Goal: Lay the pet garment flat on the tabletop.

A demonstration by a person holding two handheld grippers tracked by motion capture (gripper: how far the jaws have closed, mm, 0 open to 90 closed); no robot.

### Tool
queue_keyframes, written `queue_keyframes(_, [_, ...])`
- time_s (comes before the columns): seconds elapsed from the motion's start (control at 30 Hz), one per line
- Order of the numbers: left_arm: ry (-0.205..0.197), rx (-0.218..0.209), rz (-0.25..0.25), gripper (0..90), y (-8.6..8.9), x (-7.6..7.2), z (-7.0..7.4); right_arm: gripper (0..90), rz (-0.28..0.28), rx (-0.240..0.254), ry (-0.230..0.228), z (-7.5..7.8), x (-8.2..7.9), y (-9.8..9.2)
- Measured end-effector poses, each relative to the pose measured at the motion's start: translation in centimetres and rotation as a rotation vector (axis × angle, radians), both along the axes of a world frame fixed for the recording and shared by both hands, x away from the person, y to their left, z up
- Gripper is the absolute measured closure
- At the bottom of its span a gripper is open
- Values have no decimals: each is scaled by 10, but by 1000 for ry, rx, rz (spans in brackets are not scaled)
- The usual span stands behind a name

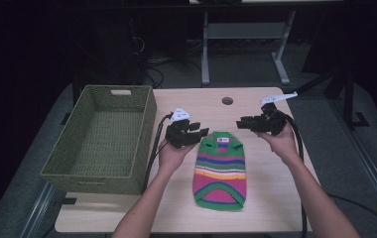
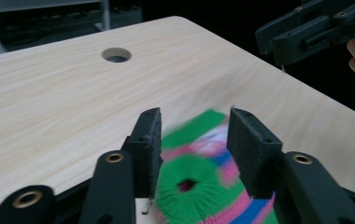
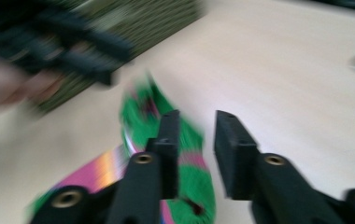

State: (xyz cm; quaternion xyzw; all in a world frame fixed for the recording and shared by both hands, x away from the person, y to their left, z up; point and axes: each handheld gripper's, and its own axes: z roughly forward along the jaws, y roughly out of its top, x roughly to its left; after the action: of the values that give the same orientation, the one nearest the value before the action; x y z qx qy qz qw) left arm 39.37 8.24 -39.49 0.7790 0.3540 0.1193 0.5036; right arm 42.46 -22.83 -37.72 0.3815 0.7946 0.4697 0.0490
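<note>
Pale wood tabletop carries a green woven basket at its left edge, nothing visible inside it. Beside it lies a striped knitted pet sweater, flat, collar end away from the person. Left gripper and right gripper hover near that collar, jaws partly apart, gripping nothing.

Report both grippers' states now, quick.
Left gripper: open, holding nothing; the striped sweater lies on the table below its jaws.
Right gripper: open, holding nothing, above the sweater's edge.
</note>
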Motion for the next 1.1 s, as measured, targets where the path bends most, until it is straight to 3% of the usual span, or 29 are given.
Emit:
queue_keyframes(0.13, [15,17,-1,502,-5,1,-5,622,-3,10,41,-7,6,-3])
queue_keyframes(0.17, [9,44,-20,498,-5,-2,-8,614,30,-20,66,-14,1,-4])
queue_keyframes(0.23, [19,47,-30,492,-5,-3,-10,601,44,-37,81,-22,-6,-5])
queue_keyframes(0.43, [42,45,-73,487,-2,-13,-17,579,73,-42,132,-42,-21,-12])
queue_keyframes(0.67, [62,56,-129,505,2,-29,-22,556,101,-56,131,-45,-40,-15])
queue_keyframes(0.77, [71,68,-161,593,4,-35,-25,603,114,-68,134,-44,-50,-15])
queue_keyframes(0.9, [80,97,-210,740,3,-45,-28,758,144,-80,126,-44,-64,-11])
queue_keyframes(1.1, [83,146,-265,899,3,-59,-29,891,204,-116,127,-46,-82,-1])
